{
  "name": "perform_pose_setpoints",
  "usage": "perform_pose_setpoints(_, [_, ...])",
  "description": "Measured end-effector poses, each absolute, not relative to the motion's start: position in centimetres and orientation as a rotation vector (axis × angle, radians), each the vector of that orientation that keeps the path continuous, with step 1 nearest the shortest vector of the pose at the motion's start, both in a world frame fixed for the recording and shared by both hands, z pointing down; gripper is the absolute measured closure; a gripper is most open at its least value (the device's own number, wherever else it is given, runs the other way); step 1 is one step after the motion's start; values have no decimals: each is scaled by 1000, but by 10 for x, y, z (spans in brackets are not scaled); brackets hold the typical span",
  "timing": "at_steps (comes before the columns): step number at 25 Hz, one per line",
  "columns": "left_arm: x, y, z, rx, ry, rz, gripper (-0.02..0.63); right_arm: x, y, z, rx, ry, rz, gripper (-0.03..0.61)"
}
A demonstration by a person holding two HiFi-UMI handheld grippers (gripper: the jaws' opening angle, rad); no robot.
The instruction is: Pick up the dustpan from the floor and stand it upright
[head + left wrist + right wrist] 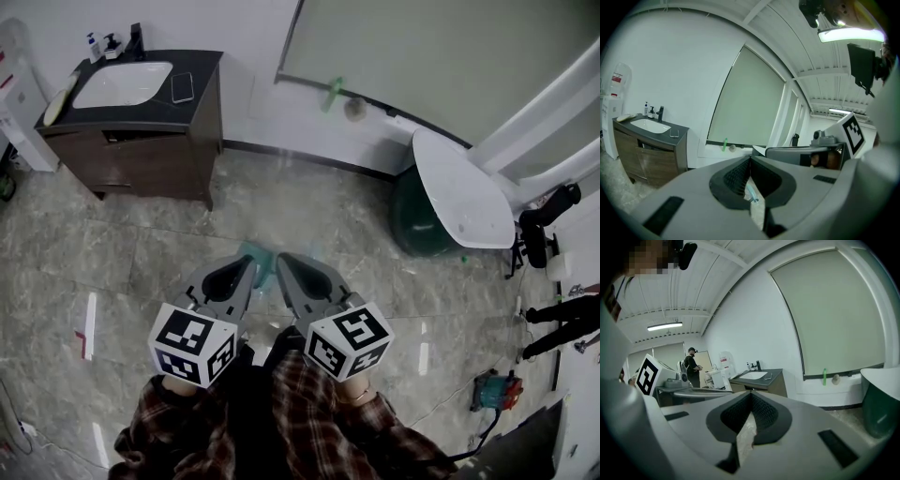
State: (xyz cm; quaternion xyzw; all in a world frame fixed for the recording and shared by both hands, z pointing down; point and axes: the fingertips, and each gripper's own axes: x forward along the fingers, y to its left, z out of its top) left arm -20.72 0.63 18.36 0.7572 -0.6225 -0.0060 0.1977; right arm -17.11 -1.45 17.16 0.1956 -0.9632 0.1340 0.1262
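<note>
In the head view my left gripper [250, 262] and right gripper [280, 259] are held side by side above the grey tiled floor, both pointing away from me. A small teal patch of the dustpan [257, 251] shows on the floor between and just beyond their tips; the rest of it is hidden. Through the slit under the jaws in the left gripper view, a teal bit of the dustpan [751, 192] shows. The left gripper [750, 158] has its jaws meeting at the tip, empty. The right gripper [751, 393] is likewise shut on nothing.
A dark vanity cabinet [159, 150] with a white sink and a phone [182, 87] stands at the back left. A white round table [464, 192] over a green base [417, 225] stands to the right. A power tool [494, 389] with a cable lies at right. A person [692, 366] stands far off.
</note>
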Motion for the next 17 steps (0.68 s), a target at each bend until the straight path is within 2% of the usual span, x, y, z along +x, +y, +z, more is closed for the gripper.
perform_pose_setpoints(17, [-207,9,193,2110,-1717,-6,601,-178,-14,175,548,-2773,326,568])
